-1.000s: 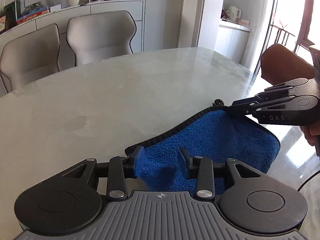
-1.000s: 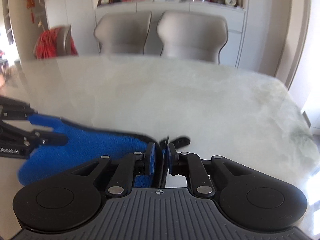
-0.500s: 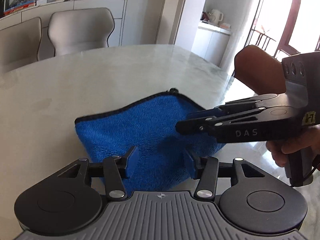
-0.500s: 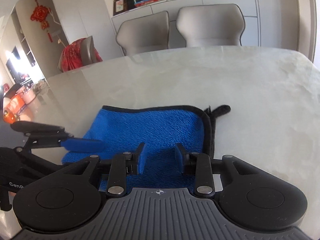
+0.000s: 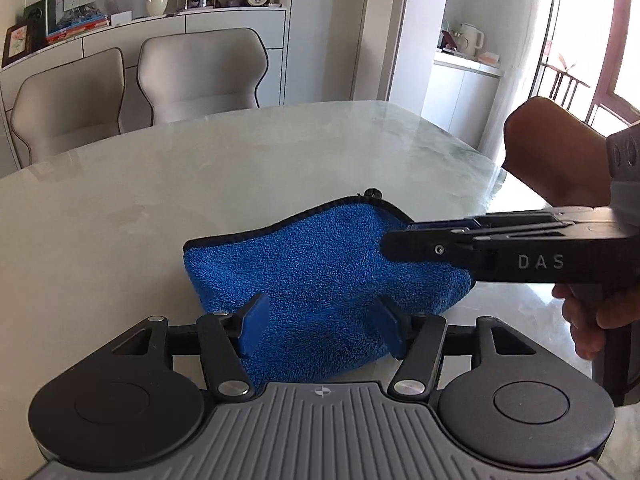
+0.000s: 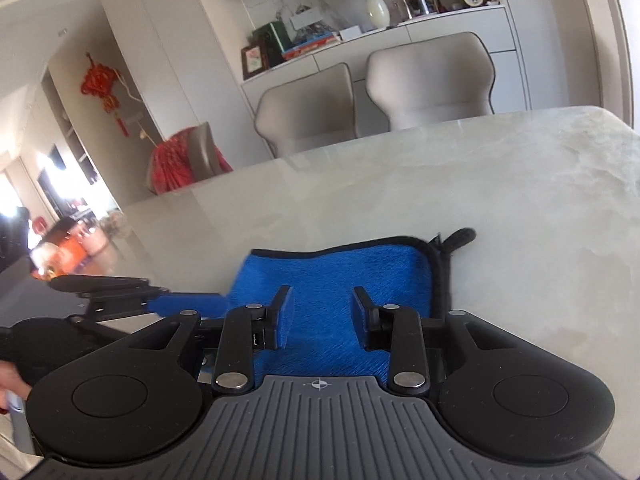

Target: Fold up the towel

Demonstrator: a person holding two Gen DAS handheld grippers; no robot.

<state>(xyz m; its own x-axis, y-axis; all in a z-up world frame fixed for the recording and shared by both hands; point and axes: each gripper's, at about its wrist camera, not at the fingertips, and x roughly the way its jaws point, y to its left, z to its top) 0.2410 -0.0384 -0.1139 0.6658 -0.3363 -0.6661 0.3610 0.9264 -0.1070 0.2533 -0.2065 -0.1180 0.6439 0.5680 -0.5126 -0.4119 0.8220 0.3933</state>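
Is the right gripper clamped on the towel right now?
No, the right gripper is open, its pads spread apart above the blue towel.

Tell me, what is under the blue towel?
The blue towel lies folded on the pale marble table. Only tabletop shows around it. Anything beneath its layers is covered and cannot be seen.

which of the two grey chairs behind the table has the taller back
In the left wrist view, the right-hand grey chair: its back rises higher than that of the left-hand one.
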